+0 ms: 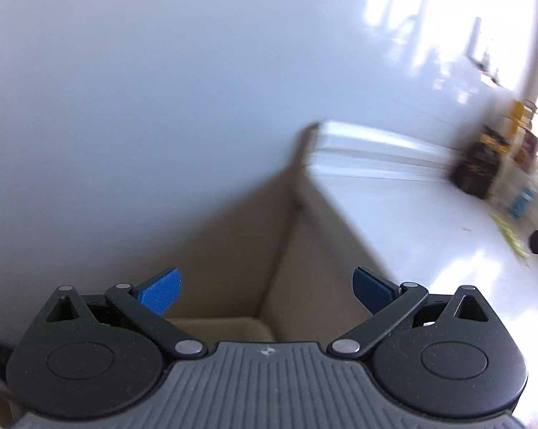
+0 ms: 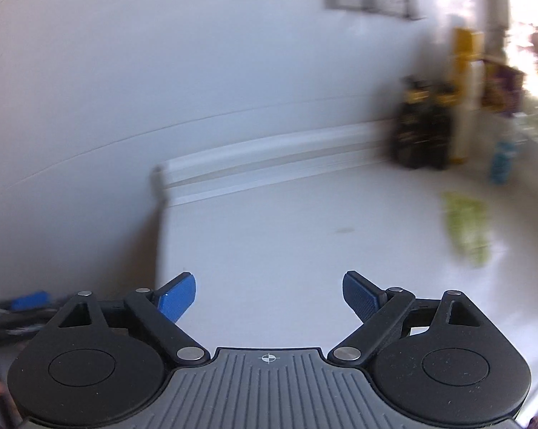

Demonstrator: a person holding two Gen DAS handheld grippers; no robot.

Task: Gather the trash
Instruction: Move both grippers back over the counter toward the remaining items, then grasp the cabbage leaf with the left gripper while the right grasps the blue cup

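A crumpled green wrapper (image 2: 465, 228) lies on the white table (image 2: 287, 236) at the right, well ahead of my right gripper (image 2: 269, 295), which stands open with nothing between its blue pads. In the left wrist view only a blurred strip of the green wrapper (image 1: 510, 236) shows at the far right. My left gripper (image 1: 267, 291) is open and empty. It hangs over the gap between the white table (image 1: 394, 221) and the wall. A small dark speck (image 2: 344, 229) sits on the table's middle. Both views are blurred.
Dark bottles with yellow labels (image 2: 422, 125) stand at the table's far right by the wall, with a yellow and white container (image 2: 464, 89) and a small blue bottle (image 2: 501, 164) beside them. A beige surface (image 1: 233, 250) lies left of the table edge. The other gripper (image 2: 25, 307) shows at lower left.
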